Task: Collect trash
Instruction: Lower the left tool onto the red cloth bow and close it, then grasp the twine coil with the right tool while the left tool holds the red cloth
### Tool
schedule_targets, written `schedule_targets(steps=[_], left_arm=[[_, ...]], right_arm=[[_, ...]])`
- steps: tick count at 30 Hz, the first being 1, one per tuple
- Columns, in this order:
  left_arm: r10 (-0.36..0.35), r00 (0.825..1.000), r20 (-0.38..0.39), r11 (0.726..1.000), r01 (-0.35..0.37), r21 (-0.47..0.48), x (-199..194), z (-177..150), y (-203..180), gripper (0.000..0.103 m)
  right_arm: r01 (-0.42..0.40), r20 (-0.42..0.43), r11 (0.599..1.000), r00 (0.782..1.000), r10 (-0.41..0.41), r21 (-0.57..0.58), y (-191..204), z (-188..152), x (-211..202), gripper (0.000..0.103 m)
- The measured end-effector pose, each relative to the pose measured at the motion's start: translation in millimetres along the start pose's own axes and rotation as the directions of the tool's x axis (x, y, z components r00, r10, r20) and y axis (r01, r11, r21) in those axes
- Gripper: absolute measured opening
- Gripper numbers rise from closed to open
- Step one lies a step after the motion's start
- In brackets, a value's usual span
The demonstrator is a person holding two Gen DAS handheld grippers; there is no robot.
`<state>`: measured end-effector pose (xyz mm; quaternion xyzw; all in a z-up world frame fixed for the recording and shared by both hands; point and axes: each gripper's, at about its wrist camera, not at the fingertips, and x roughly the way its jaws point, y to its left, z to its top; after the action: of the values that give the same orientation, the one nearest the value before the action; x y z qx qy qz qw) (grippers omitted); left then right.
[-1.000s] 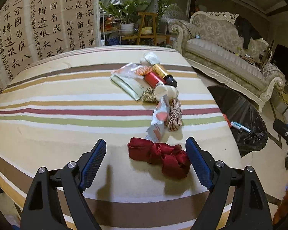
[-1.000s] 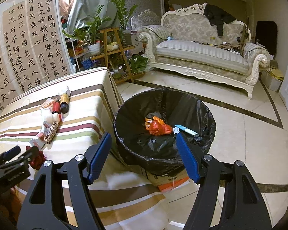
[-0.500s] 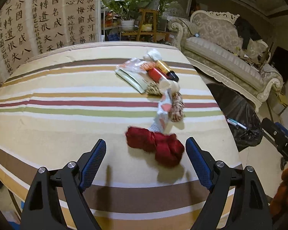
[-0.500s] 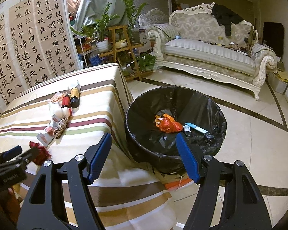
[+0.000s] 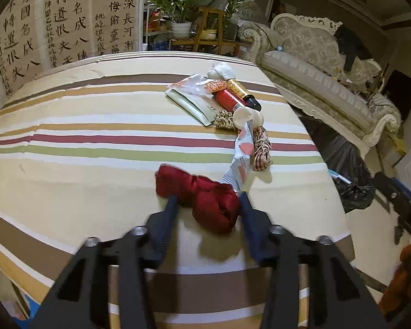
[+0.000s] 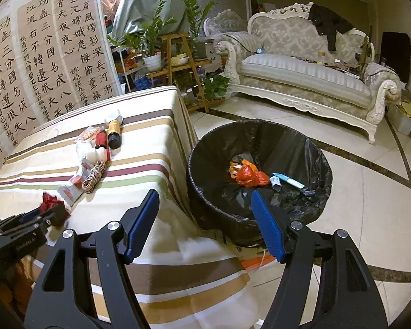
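The left gripper [image 5: 207, 201] is closing: its jaws, spread wide a second ago, now stand on either side of the red cloth [image 5: 198, 196], the left pad at the wad's waist and the right one against its near lump. Whether the pads already press is hard to tell; the cloth looks bracketed but not yet squeezed. It lies on the striped table [image 5: 82, 148], near the front edge.

From the cloth, at 1 o'clock, a white-and-red wrapper [image 5: 242, 155] touches it, with a twine bundle [image 5: 261, 148] just beside. Further out at 12 to 1 o'clock sit a pouch [image 5: 194, 101], a red tube [image 5: 228, 100] and a gold bottle [image 5: 242, 93].

The right gripper [image 6: 205, 222] hangs open and empty, a plain gap between its blue pads, over the table's corner. The bin [image 6: 309, 148] stands on the floor at its 1 o'clock, already holding an orange bag [image 6: 248, 175].

The closing means the grasp on the cloth is under way; the lift and the carry right to the bin likely follow.
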<state>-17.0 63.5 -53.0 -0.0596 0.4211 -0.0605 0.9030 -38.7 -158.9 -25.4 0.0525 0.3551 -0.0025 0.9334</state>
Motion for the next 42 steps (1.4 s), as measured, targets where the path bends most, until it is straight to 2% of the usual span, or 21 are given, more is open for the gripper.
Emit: schedule_targets(steps=[7, 13, 19, 21, 24, 31, 35, 38, 42], left_arm=[[0.005, 1.000, 0.023, 1.000, -0.006, 0.029, -3.3, -0.1, 8.3, 0.030], [0.048, 0.997, 0.053, 0.998, -0.051, 0.048, -6.6, 4.8, 19.9, 0.029], [0.110, 0.989, 0.095, 0.992, -0.116, 0.059, -8.1, 12.8, 37.8, 0.029], [0.121, 0.988, 0.099, 0.990, -0.127, 0.059, -6.9, 14.9, 42.5, 0.029], [0.131, 0.987, 0.098, 0.989, -0.137, 0.051, -3.5, 18.4, 51.9, 0.029], [0.117, 0.989, 0.093, 0.992, -0.121, 0.039, -2.7, 23.5, 61.7, 0.029], [0.114, 0.988, 0.102, 0.992, -0.118, 0.042, -4.0, 25.4, 62.2, 0.029], [0.110, 0.989, 0.099, 0.993, -0.114, 0.041, -3.0, 26.6, 62.7, 0.029], [0.108, 0.989, 0.100, 0.992, -0.113, 0.046, -2.8, 26.9, 61.4, 0.029]], right_arm=[[-0.025, -0.013, 0.999, 1.000, 0.024, -0.048, 20.3, 0.4, 4.7, 0.068], [-0.059, -0.026, 0.992, 0.998, 0.057, -0.111, 49.7, 7.6, 15.4, 0.068], [-0.099, -0.050, 0.980, 0.995, 0.092, -0.175, 84.5, 15.6, 31.4, 0.057], [-0.116, -0.068, 0.974, 0.992, 0.105, -0.196, 98.2, 18.2, 39.7, 0.051], [-0.138, -0.095, 0.967, 0.988, 0.120, -0.214, 113.5, 21.6, 51.5, 0.048], [-0.142, -0.131, 0.962, 0.985, 0.114, -0.234, 133.2, 25.0, 67.4, 0.042], [-0.142, -0.165, 0.960, 0.981, 0.103, -0.242, 137.3, 24.0, 76.2, 0.035], [-0.150, -0.175, 0.958, 0.979, 0.109, -0.246, 136.9, 23.6, 75.3, 0.022], [-0.157, -0.175, 0.951, 0.978, 0.113, -0.265, 140.6, 21.1, 73.9, 0.017]])
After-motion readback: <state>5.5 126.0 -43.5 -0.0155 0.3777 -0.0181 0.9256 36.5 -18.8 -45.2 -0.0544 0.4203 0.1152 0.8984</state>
